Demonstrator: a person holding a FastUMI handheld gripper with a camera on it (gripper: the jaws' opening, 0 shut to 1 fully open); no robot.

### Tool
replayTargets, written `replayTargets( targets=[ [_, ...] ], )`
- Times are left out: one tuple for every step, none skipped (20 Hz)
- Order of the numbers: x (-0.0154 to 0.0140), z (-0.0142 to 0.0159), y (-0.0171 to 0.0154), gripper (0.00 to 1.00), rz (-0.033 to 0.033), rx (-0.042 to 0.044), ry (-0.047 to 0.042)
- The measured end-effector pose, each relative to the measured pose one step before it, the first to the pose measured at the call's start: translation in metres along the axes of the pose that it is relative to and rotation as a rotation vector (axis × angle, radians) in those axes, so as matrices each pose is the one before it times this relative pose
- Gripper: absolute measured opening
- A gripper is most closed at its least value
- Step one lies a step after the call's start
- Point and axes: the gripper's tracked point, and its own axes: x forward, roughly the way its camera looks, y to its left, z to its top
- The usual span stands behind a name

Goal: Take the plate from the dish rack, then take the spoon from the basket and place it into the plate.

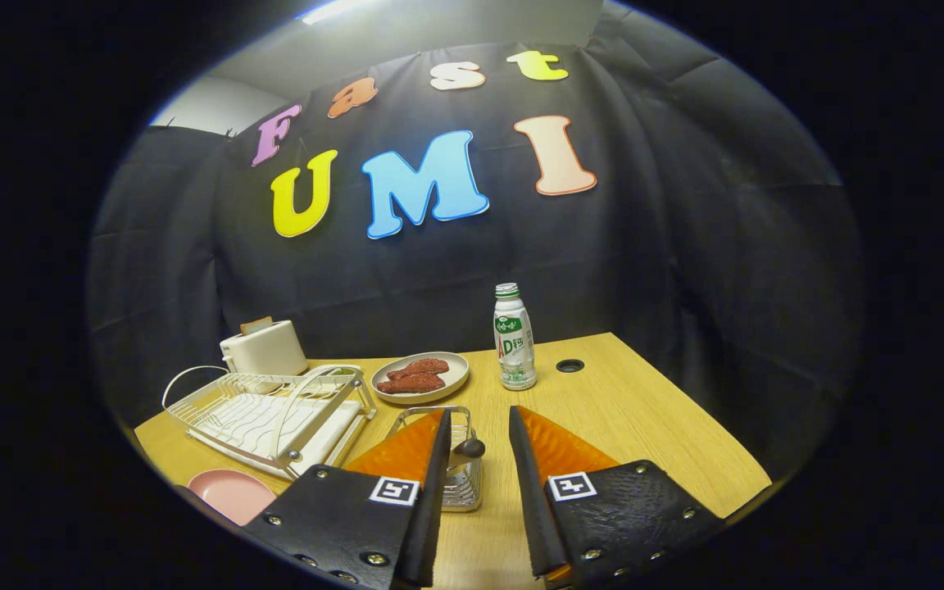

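The spoon [467, 449] stands in the wire basket [457, 459] just ahead of the gripper [478, 426], whose fingers are spread apart, grasping nothing. The pink plate [230, 494] lies on the wooden table [644, 418] beside the white dish rack [271, 414]. Further off – a toaster [263, 348], a dish of red food [420, 377], a drink bottle [514, 338] – black cloth wall behind

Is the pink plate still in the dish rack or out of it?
Out: the pink plate lies flat on the table beside the dish rack.
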Motion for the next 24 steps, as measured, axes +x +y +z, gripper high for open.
replayTargets(
  targets=[
    [0.00459, -0.00123, 0.00113, 0.43, 0.00395, 0.00513, 0.00022],
    [0.00477, -0.00167, 0.00062, 0.43, 0.00351, 0.00047, -0.00316],
    [0.00452, -0.00055, -0.00024, 0.43, -0.00103, -0.00197, 0.00080],
    [0.00293, -0.00227, 0.00272, 0.43, 0.01071, 0.00471, 0.00627],
    [0.00213, -0.00108, 0.00451, 0.43, 0.01654, 0.00891, 0.00557],
    [0.00337, -0.00082, -0.00236, 0.32, -0.01106, 0.00384, 0.00113],
    [0.00148, 0.00112, 0.00240, 0.28, 0.00397, 0.00423, -0.00218],
    [0.00046, 0.00252, 0.00241, 0.29, 0.00248, 0.00287, -0.00727],
    [0.00121, 0.00178, 0.00329, 0.29, 0.00975, 0.00339, -0.00900],
    [-0.00037, -0.00032, 0.00275, 0.29, 0.01070, -0.00901, -0.00196],
    [-0.00012, -0.00395, -0.00256, 0.28, -0.01744, 0.01283, 0.00455],
    [0.00149, -0.00072, 0.00254, 0.13, -0.00100, 0.00010, 0.01415],
    [-0.00012, 0.00294, 0.00149, 0.13, 0.00653, 0.00205, -0.00380],
    [0.00223, -0.00311, -0.00105, 0.13, -0.00839, -0.00399, 0.01418],
    [-0.00017, 0.00531, -0.00260, 0.13, -0.00479, 0.01394, -0.00063],
    [-0.00009, -0.00115, 0.00325, 0.08, -0.00043, 0.01080, 0.02077],
    [-0.00160, 0.00318, 0.00057, 0.08, -0.00098, 0.00767, 0.01350],
    [0.00034, 0.00385, -0.00124, 0.08, -0.00464, -0.00464, 0.00427],
    [-0.00005, 0.00543, 0.00071, 0.08, -0.00009, -0.01459, 0.00735],
    [-0.00030, 0.00565, 0.00165, 0.07, 0.00126, -0.01085, -0.00057],
    [0.00068, 0.00132, 0.00210, 0.08, 0.00322, -0.00881, 0.01498],
    [0.00053, 0.00139, 0.00299, 0.07, 0.00808, -0.00005, 0.00777],
    [-0.00117, 0.00309, 0.00267, 0.08, 0.00319, -0.00656, 0.00662],
    [-0.00033, 0.00487, -0.00114, 0.08, -0.00913, -0.01419, 0.00038]
  ],
)
